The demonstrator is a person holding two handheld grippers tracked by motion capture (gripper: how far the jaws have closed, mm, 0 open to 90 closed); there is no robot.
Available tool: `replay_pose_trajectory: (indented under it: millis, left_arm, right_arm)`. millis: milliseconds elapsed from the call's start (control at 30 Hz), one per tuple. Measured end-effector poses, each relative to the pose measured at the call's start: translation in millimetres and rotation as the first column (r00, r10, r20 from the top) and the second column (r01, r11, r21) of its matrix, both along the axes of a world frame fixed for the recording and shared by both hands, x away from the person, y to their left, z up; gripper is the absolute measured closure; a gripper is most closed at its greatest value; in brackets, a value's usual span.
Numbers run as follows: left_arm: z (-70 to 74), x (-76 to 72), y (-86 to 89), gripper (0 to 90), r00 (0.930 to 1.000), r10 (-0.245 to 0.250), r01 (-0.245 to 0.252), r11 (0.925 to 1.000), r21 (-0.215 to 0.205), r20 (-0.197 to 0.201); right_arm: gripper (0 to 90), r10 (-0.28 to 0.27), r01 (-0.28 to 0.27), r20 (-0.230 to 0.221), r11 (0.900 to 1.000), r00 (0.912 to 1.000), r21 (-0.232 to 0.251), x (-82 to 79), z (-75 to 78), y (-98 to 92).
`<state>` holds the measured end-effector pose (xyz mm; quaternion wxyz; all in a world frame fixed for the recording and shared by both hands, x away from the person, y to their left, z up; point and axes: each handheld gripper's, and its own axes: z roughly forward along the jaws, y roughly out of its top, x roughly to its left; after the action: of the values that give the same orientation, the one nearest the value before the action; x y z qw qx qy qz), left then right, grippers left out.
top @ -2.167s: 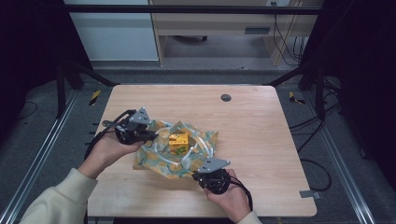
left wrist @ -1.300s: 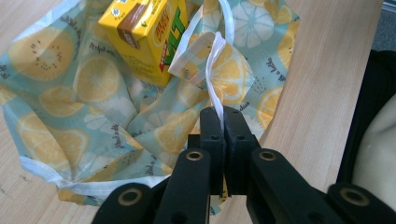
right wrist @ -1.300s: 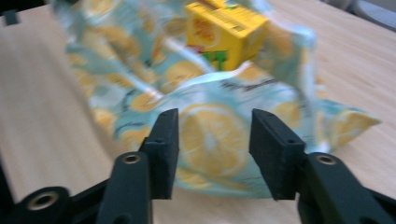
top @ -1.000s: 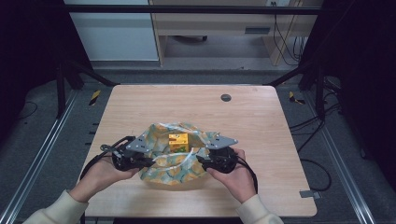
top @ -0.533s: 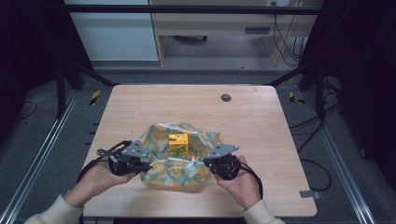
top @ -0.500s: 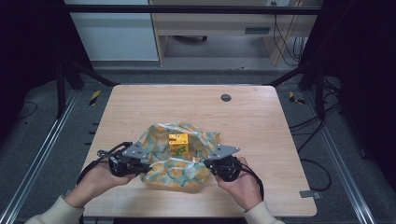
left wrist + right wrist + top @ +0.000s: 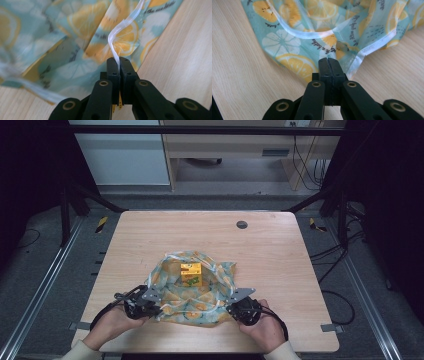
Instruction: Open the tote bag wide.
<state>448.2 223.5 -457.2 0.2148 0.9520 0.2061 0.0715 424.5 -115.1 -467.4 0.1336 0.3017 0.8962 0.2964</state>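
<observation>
Two grippers now pinch the lemon-print cloth [image 7: 192,292] at its near edge, low over the table [image 7: 280,250]. The left gripper [image 7: 156,306] is clenched on the white hem [image 7: 117,53]; the right gripper [image 7: 231,306] has just closed its jaws and now bites the fabric at the near right corner. A second ago both hands stood farther up the cloth; they have since drawn toward the person and sunk. The cloth lies bunched mid-table with the yellow box [image 7: 191,272] on it, so spreading or folding the near side looks ready to begin.
</observation>
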Motion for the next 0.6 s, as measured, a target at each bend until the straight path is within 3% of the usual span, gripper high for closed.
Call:
replay_pose_trajectory:
  millis: [133,200,300,367,533,600]
  left_arm:
    - [-2.5,0.3,3.4,86.6,1.0,0.005,-0.005,0.9997,-0.023,-0.005]
    - [-1.9,-0.7,3.7,83.3,0.9999,0.013,-0.013,0.9992,-0.037,0.007]
    - [1.3,-2.8,4.5,72.0,0.9991,0.026,-0.024,0.9979,-0.06,0.034]
    - [6.6,-5.1,4.3,66.3,0.9979,0.031,-0.027,0.9972,-0.07,0.057]
    - [30.3,-9.3,-0.5,48.3,0.991,0.05,-0.036,0.9927,-0.115,0.124]
    - [33.1,-9.8,-1.9,46.6,0.9901,0.051,-0.035,0.9916,-0.124,0.13]
  right_arm:
    - [90.0,-0.002,0.002,-0.011,1.0,0.9999,0.0,-1.0,-0.8,-2.3]
    - [88.9,0.007,-0.007,0.003,0.999,1.0,0.031,-1.8,3.2,-1.3]
    - [76.6,0.005,-0.006,0.018,0.998,0.9998,0.061,-0.7,11.3,-1.8]
    - [73.1,0.003,-0.006,0.039,0.997,0.9992,0.077,0.8,19.9,-2.5]
    - [53.4,-0.012,0.002,0.104,0.995,0.9945,0.096,13.4,49.9,1.3]
    - [52.2,-0.018,0.007,0.109,0.995,0.9939,0.095,17.0,54.0,2.8]
